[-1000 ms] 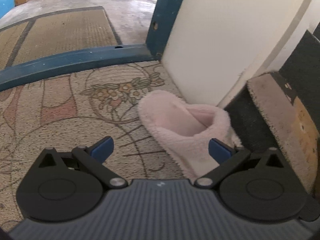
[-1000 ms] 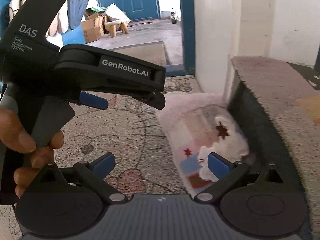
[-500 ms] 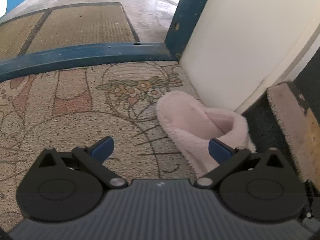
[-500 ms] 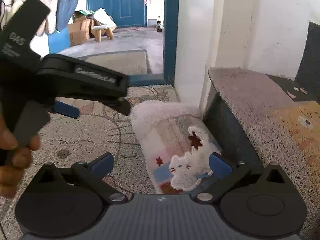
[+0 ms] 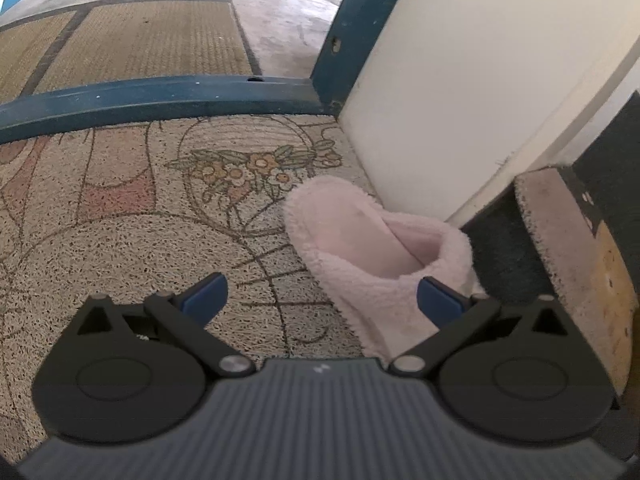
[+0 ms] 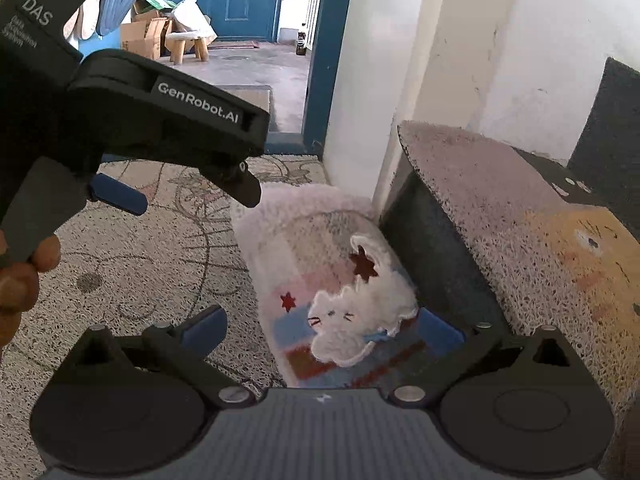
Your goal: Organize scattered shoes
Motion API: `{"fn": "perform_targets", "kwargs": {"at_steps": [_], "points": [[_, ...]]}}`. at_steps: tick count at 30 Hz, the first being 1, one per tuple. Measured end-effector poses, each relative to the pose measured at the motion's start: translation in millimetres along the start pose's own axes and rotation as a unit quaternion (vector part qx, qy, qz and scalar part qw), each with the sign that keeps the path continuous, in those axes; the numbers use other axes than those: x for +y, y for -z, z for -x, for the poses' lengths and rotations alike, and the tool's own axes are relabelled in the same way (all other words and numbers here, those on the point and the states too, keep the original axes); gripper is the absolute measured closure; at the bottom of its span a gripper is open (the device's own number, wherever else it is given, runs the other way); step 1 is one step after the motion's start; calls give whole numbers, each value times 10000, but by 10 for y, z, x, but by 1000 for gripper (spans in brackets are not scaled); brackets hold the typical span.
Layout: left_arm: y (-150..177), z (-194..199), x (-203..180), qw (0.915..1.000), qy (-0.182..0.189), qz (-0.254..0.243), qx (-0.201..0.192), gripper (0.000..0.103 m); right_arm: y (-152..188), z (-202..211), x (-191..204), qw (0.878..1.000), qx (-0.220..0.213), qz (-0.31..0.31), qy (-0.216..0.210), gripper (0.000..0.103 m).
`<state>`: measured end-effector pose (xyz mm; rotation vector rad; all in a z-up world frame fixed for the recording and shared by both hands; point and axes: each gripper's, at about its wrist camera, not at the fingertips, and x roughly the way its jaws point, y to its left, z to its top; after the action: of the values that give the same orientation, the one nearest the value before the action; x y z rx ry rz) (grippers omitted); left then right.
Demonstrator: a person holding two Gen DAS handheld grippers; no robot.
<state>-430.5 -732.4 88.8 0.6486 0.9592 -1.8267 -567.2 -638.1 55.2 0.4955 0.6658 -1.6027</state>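
Slipper (image 5: 372,248) on mat (image 5: 120,232), against step (image 6: 480,200); left gripper (image 5: 320,300) and right gripper (image 6: 320,328) above it, fingers spread wide, empty.

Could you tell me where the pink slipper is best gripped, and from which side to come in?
Probably the fluffy collar of the pink slipper around its opening: a raised, soft edge one finger can slip inside. Come from above on the mat side, since the step crowds its other flank.
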Motion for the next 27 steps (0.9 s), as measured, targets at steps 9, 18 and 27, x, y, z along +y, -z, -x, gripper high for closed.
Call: {"fn": "perform_targets", "kwargs": {"at_steps": [9,18,27], "points": [[-12,-70,262,9971,43,765,48,15,89,-9,69,9994,14,272,194,1],[10,-244,217,9783,1198,1675,229,7,102,-29,84,9989,3,364,307,1],[65,-528,226,9571,1249,2547,583,0,143,-83,119,9971,-20,629,435,1]]}}
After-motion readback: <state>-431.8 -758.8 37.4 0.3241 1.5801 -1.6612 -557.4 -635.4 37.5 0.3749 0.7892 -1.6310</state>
